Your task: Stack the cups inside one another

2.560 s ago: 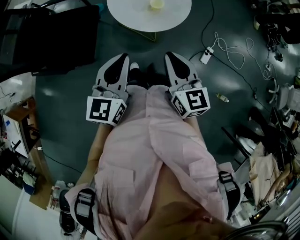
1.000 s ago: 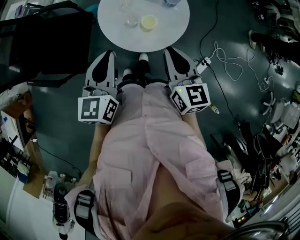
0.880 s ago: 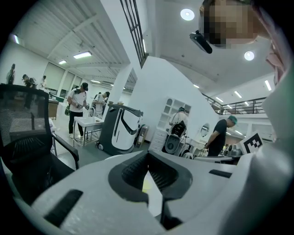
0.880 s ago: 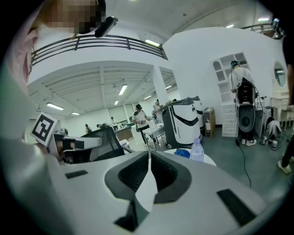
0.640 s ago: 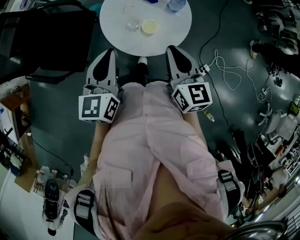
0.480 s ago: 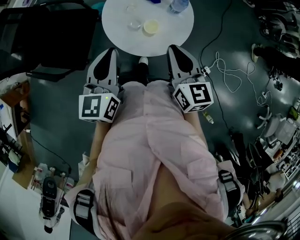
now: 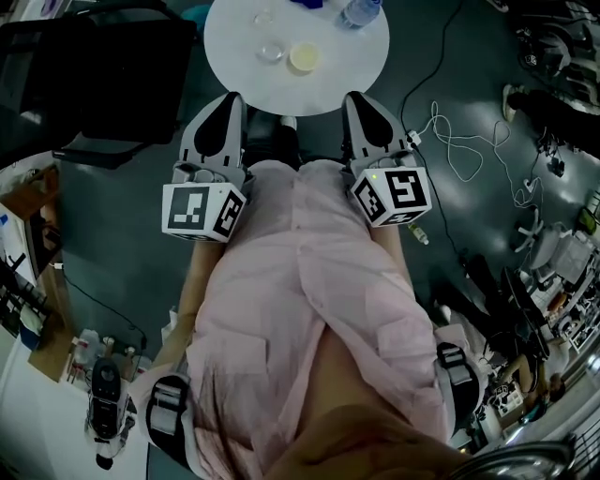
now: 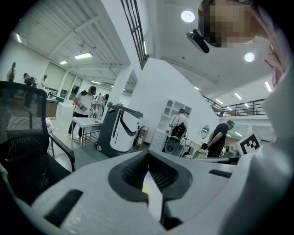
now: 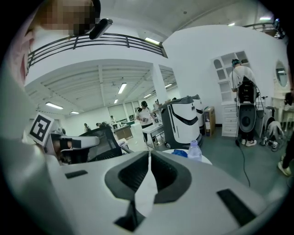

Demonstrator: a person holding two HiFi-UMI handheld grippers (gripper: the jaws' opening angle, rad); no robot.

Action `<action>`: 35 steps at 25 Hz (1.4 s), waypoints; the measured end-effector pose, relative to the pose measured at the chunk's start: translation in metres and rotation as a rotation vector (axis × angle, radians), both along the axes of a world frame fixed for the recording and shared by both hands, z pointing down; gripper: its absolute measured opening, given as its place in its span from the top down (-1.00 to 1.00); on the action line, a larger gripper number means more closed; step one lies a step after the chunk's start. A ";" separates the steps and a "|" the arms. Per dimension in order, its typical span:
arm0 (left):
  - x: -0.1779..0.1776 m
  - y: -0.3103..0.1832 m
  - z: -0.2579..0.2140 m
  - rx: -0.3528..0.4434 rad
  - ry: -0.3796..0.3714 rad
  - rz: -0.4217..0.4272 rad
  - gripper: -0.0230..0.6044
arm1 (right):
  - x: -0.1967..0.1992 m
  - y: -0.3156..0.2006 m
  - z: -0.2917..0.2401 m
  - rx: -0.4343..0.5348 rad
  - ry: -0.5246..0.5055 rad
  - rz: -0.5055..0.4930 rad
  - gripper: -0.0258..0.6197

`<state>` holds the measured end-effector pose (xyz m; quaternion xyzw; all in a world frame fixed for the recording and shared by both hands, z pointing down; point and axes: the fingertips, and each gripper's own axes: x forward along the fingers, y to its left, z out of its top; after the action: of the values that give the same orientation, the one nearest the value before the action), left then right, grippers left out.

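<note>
**Both tongs shut and empty, cups straight ahead**

Nearest, the left gripper and right gripper are held side by side, pointing away from the person. Each has its jaws pressed together with nothing between them. Just past their tips begins the round white table. Farther in stand a clear cup and, just to its right, a yellowish cup, both between the lines of the two grippers. The clear cup is closer to the left gripper, the yellowish one to the right. Farther still are a faint second clear cup and, far right, a bottle. Any pickup will probably need the jaws opened first.
</note>
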<state>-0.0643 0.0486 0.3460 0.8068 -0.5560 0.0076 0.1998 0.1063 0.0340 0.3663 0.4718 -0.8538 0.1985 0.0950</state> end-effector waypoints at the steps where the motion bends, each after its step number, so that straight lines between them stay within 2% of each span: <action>1: 0.002 -0.003 0.001 -0.003 0.001 0.017 0.88 | 0.000 -0.002 0.000 -0.002 0.001 0.008 0.81; 7: 0.008 -0.025 -0.007 0.008 -0.016 0.131 0.88 | -0.014 -0.021 -0.004 -0.007 0.022 0.051 0.81; 21: -0.027 -0.077 -0.007 0.007 0.011 0.213 0.88 | -0.043 -0.047 -0.003 -0.006 0.045 0.168 0.81; 29: -0.041 -0.079 -0.002 -0.025 0.027 0.218 0.88 | -0.052 -0.045 0.001 -0.034 0.049 0.189 0.81; 35: -0.040 -0.082 -0.003 -0.026 0.033 0.189 0.88 | -0.047 -0.050 0.001 -0.042 0.048 0.181 0.81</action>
<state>-0.1047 -0.0337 0.3428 0.8530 -0.4737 0.0205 0.2179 0.0597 -0.0162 0.3670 0.5495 -0.8008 0.2127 0.1071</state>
